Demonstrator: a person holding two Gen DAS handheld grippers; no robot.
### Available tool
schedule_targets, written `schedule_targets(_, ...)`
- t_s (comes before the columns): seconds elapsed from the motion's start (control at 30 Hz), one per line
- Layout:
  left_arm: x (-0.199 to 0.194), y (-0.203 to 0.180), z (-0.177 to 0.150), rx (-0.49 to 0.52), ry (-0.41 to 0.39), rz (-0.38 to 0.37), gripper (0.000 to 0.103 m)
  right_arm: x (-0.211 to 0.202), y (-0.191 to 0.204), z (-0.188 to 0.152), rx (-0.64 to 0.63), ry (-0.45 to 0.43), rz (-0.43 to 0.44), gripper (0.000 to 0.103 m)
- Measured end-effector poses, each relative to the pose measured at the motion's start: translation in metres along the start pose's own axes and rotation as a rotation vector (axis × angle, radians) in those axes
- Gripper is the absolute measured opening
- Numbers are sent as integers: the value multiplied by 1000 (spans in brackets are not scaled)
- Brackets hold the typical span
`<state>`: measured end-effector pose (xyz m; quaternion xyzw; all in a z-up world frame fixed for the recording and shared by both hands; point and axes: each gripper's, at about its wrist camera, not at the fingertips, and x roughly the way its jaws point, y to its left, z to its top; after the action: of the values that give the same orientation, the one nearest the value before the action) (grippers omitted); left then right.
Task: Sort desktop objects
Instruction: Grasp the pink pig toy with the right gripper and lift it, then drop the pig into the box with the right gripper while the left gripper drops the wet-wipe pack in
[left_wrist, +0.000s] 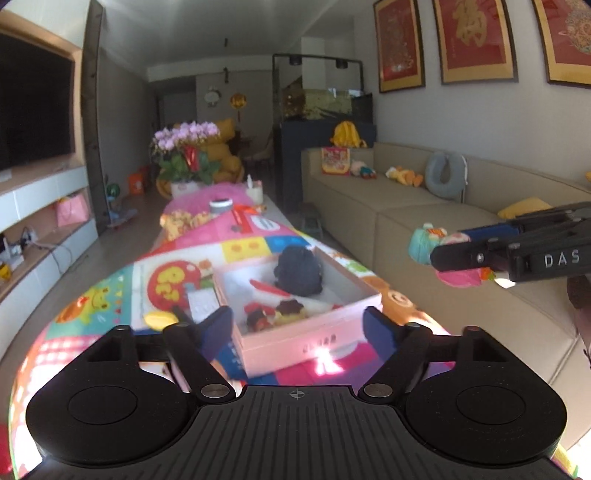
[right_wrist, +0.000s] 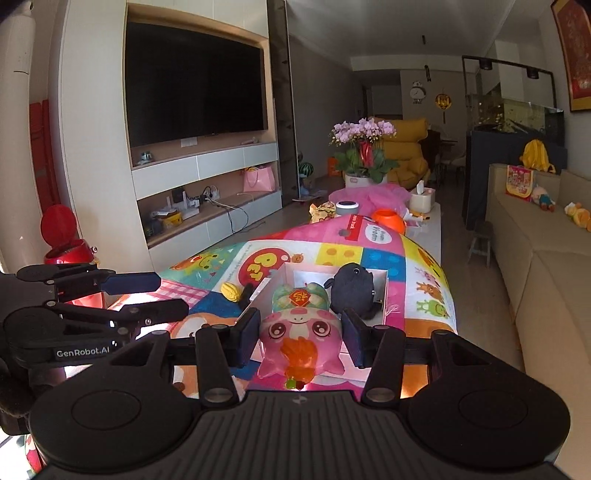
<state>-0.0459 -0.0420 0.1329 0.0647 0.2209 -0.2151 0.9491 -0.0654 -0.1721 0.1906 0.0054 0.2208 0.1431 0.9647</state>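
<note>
Bright playmat-covered counter (right_wrist: 376, 254); right hand-held gripper (right_wrist: 300, 336) clamps pink pig toy (right_wrist: 299, 332) short of white box (right_wrist: 386, 291) ahead, left hand-held gripper (left_wrist: 297, 326) wide, empty; slick toy may squirt out early.

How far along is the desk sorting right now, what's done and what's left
Done: the dark plush and some small toys already sit in the white box. In hand: the right gripper holds the pink pig toy near the box. Left: the yellow toy lies on the mat outside it; the left gripper is open, empty.
</note>
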Motion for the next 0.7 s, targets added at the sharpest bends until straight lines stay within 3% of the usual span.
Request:
schedule_targets(0.1, 24, -10, -35, 16, 146, -22, 95, 7, -2, -7, 8, 31, 5, 48)
schedule_targets(0.17, 41, -16, -55, 16, 236, -24, 95, 23, -5, -25, 39, 102, 10, 48)
schedule_targets(0.27, 62, -21, -75, 22, 311, 2, 95, 39, -2, -47, 70, 195, 29, 48)
schedule_targets(0.33, 69, -23, -82, 42, 318, 39, 93, 49, 3, -66, 65, 261, 36, 48)
schedule_targets(0.5, 70, -22, -84, 47, 318, 50, 78, 62, 12, -101, 57, 360, 18, 48)
schedule_targets(0.57, 69, -20, -82, 47, 315, 55, 64, 64, 13, -105, 54, 368, 7, 48)
schedule_targets(0.7, 57, -16, -73, 30, 290, 29, 61, 60, 10, -103, 44, 363, -3, 48)
